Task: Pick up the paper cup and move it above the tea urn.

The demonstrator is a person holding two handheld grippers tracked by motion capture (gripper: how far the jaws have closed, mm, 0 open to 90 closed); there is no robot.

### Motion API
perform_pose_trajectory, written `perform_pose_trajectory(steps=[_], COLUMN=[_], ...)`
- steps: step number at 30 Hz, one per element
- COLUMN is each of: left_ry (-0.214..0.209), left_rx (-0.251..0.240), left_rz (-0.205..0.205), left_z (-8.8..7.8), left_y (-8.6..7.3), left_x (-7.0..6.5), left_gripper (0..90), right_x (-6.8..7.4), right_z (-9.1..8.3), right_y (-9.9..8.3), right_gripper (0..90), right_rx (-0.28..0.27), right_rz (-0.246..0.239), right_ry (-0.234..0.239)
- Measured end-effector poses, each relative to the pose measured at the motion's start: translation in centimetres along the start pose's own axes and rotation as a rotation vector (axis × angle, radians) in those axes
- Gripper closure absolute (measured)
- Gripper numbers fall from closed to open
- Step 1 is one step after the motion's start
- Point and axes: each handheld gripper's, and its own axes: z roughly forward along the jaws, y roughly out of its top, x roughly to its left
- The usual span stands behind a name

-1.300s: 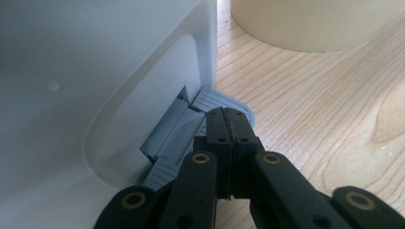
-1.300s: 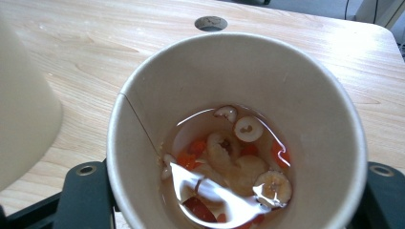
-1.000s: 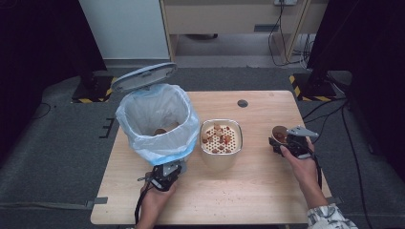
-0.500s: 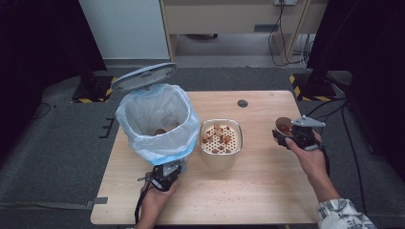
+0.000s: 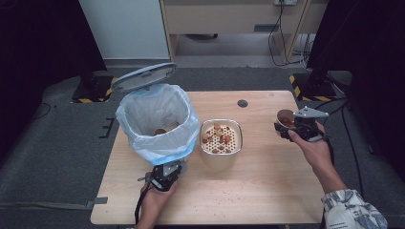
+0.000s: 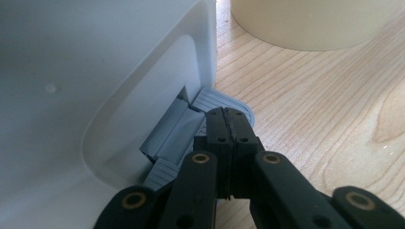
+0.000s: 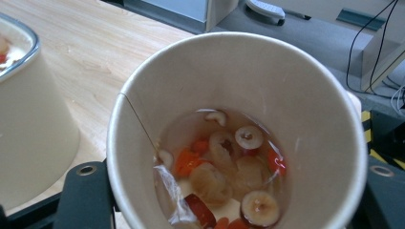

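Observation:
A white pedal bin [image 5: 157, 119] with a pale blue bag and its lid [image 5: 143, 76] raised stands on the left of the table. My left gripper [image 5: 165, 174] is at the bin's foot, its jaws shut, with the tips [image 6: 228, 114] pressing on the grey pedal [image 6: 167, 131]. A cream container [image 5: 219, 160] with a perforated strainer holding food bits sits mid-table. My right gripper [image 5: 286, 126] is shut on a paper cup [image 5: 285, 116] held above the table's right side. Inside the cup [image 7: 267, 71], liquid with sliced fruit and red berries shows between the black fingers [image 7: 86, 195].
The wooden table [image 5: 267, 191] has a small dark round disc [image 5: 242, 103] near its far edge. The cream container [image 7: 33, 124] lies left of the cup in the right gripper view. Cables and yellow-black striped stand bases lie on the floor at the back right.
My right gripper has carried the cup a little farther from the person and to the right, and seemingly higher. The left gripper stays on the pedal and the lid stays up.

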Motion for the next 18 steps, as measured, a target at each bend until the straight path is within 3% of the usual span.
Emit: perform_pose_trajectory(steps=[3,12,18], left_ry=[0.000,0.007,0.005], left_rx=[0.000,-0.002,-0.004], left_rz=[-0.001,0.002,0.000], left_z=[0.0,0.0,0.0], left_y=[0.0,0.0,0.0], left_x=[0.0,-0.1,-0.1], left_gripper=[88.7,88.8,88.8], right_x=[-0.1,0.8,1.6], right_z=[0.3,0.9,1.2], right_y=[0.6,3.3,4.1], right_gripper=[31.4,31.4,31.4], right_rx=[0.000,-0.046,-0.056], right_rz=[-0.012,-0.052,-0.074], right_ry=[-0.001,0.077,0.119])
